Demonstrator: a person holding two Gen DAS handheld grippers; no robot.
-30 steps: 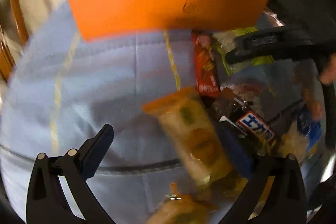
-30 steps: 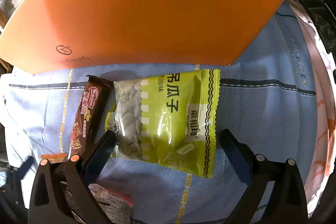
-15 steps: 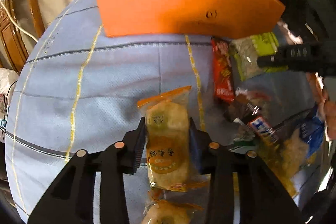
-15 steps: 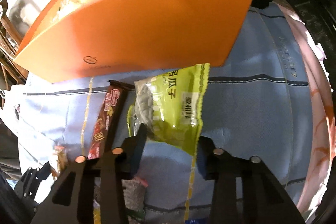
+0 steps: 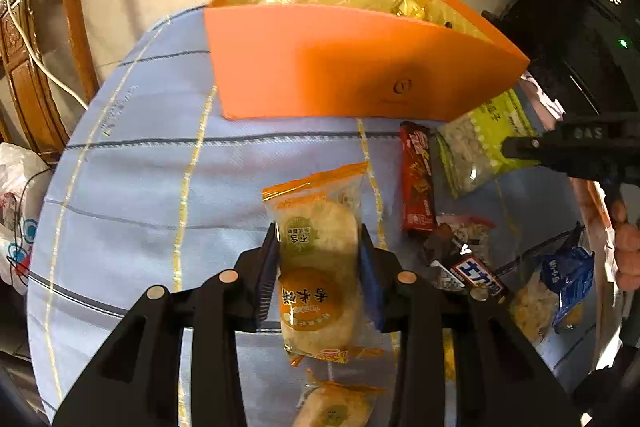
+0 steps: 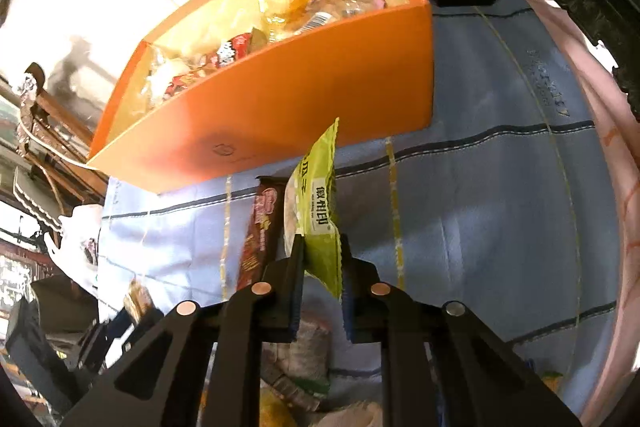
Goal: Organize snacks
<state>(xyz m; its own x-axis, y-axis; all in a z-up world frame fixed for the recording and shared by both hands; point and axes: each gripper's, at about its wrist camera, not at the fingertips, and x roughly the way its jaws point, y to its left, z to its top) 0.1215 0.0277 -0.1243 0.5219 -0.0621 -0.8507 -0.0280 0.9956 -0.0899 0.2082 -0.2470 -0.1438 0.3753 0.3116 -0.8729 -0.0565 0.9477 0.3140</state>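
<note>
L tongs pinched rice-cracker pack, R tongs pinched melon-seed bag; both sat short of orange box, open side up beyond.

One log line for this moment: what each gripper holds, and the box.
left gripper: shut on rice cracker | right gripper: shut on green packet | orange box: open, part-filled

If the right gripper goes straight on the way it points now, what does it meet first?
Probably the near wall of the open orange cardboard box; depth is unclear. The right gripper holds a green seed packet.
</note>
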